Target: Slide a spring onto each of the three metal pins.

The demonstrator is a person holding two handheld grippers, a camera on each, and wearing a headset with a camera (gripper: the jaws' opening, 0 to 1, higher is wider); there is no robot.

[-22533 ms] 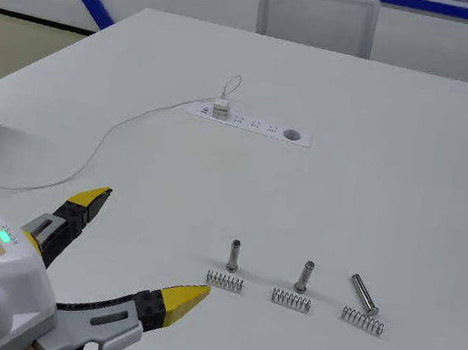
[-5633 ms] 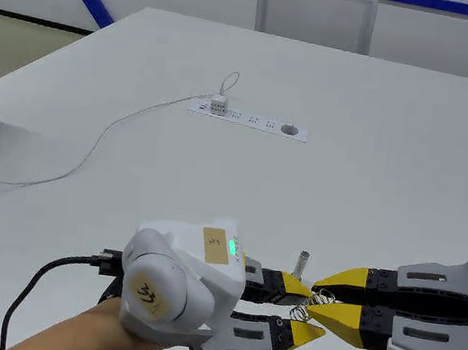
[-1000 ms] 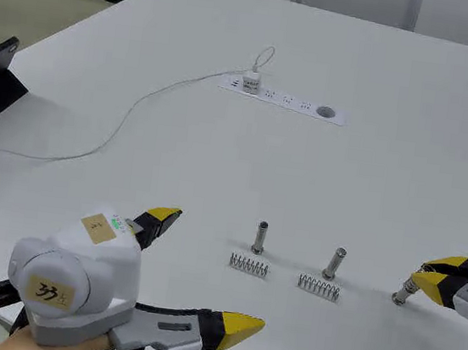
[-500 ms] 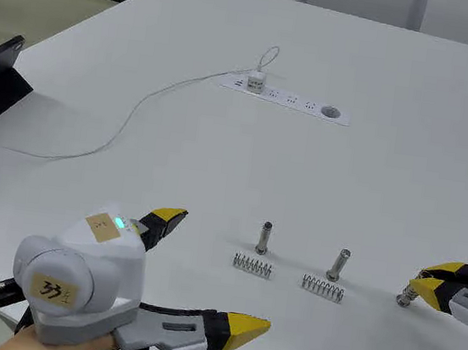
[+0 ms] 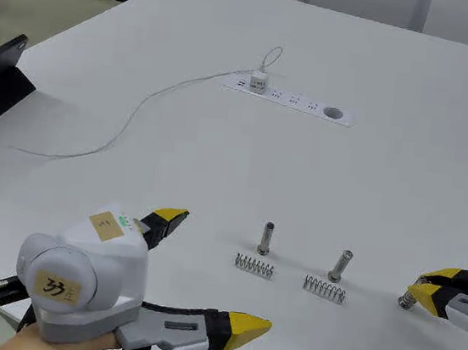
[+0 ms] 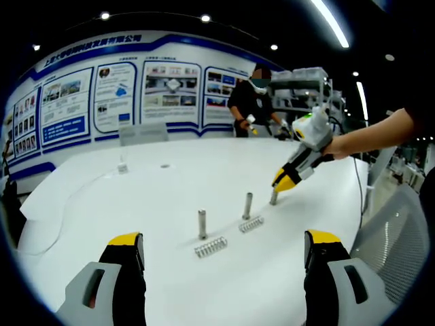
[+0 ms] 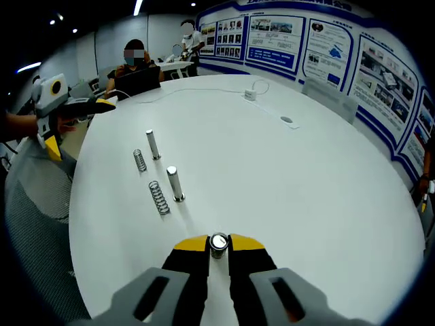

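Your right gripper [image 5: 419, 281] is closed on the held pin [image 7: 218, 242]. In the right gripper view its yellow tips press against either side of the pin's round head, and the shaft is hidden below. In the head view the pin's lower end, just past the tips, looks ribbed like coils and meets the worktop [image 5: 406, 162], but it is too small to say for sure that a spring sits on it.

Ahead and to the left of that gripper stand the near pin [image 7: 175, 183] and the far pin [image 7: 153, 144], both upright and bare. The near spring [image 7: 159, 197] and the far spring [image 7: 139, 160] lie flat on the worktop, each just beside its pin.

Your left gripper [image 5: 222, 269] is spread wide and holds nothing. Looking along its jaws, both bare pins stand ahead in the gap between the tips, each spring on the side nearer this gripper. The right gripper is beyond them to the right.

Well past the pins lie a power strip [image 5: 294, 102] with a white plug [image 5: 259, 82] and its cable [image 5: 139, 112].
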